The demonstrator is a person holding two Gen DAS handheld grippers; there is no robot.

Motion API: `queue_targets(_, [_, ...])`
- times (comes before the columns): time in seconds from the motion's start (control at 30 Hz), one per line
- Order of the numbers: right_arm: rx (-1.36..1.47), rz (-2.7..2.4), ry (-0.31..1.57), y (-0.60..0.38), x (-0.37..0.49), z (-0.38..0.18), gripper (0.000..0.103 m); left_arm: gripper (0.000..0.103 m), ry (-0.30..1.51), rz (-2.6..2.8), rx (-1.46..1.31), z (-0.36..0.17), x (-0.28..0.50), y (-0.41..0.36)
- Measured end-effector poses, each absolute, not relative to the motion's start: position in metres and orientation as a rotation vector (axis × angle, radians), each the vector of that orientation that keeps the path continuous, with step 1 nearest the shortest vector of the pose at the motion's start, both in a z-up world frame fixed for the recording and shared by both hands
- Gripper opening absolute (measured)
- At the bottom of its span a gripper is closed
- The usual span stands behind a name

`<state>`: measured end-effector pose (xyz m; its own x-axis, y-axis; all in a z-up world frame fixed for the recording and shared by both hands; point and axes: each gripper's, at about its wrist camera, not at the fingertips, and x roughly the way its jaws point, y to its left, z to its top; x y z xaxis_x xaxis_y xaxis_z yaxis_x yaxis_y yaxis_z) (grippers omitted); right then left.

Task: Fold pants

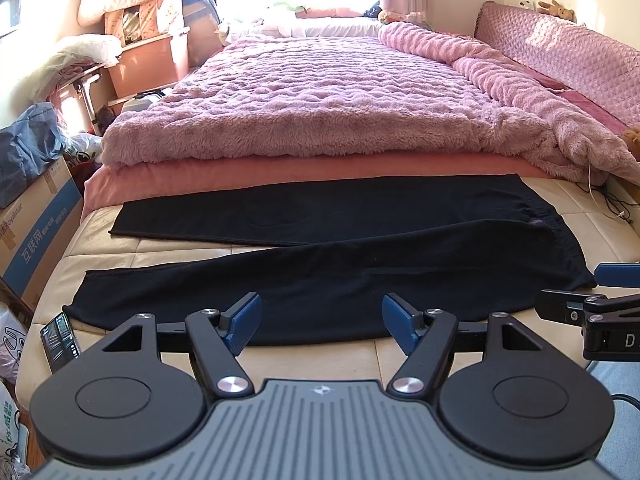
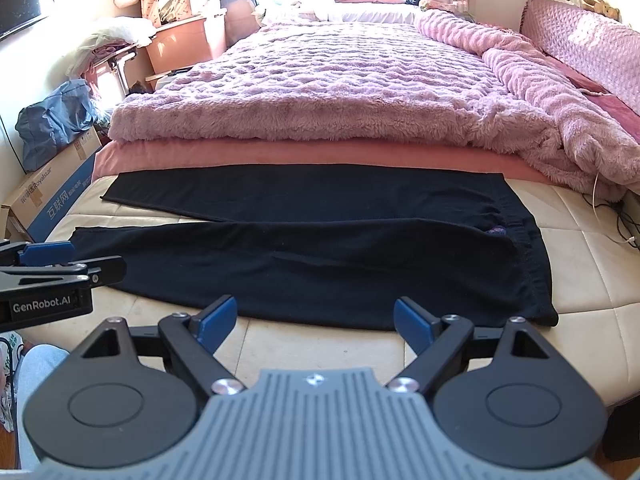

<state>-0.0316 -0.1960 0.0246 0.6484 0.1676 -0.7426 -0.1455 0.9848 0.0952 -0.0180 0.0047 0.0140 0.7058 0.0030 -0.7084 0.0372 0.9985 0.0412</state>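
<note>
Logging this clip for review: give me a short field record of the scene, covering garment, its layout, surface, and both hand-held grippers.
garment: black pants
layout: spread flat, unfolded, legs apart toward the left, waistband to the right
surface: cream mattress, in front of pink blanket
left hand-held gripper: open, empty, at near pant edge
right hand-held gripper: open, empty, at near pant edge
fold progress: not started
</note>
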Motion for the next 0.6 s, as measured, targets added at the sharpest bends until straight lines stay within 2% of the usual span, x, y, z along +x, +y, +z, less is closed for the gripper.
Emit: queue_targets(0.6, [0.026,0.181,0.849,-0.1962,-0.0310,0.0247,0.082,0.081,0.786,-0.019,0.053,0.0132,-0.0185,0.0043])
